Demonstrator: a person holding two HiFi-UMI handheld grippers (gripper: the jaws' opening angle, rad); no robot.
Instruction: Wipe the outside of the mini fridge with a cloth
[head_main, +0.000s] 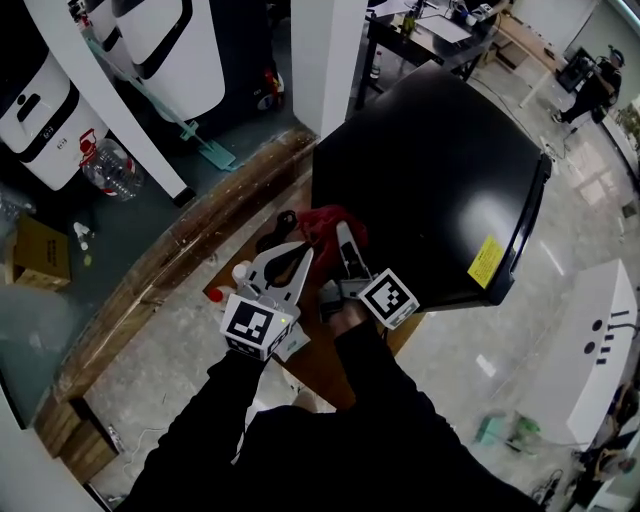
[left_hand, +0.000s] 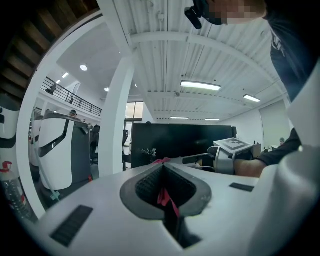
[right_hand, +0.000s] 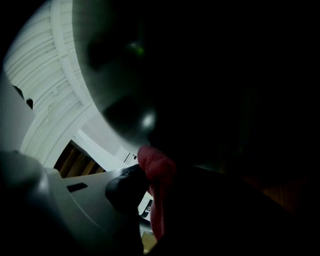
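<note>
Head view: the black fridge (head_main: 430, 180) fills the upper right, its near wall just up-right of the red cloth (head_main: 325, 228) at frame centre. The right gripper (head_main: 346, 245) clamps the cloth, nearer the fridge. The left gripper (head_main: 298, 262), lower left, pinches a strip too.

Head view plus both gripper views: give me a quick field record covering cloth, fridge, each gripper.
cloth: red cloth, bunched, held between the two grippers
fridge: black mini fridge, yellow label on its outside
left gripper: jaws closed on a strip of the cloth
right gripper: jaws closed on the cloth, right up at the fridge's dark surface
contact: cloth at the fridge's edge; actual touch not certain
</note>
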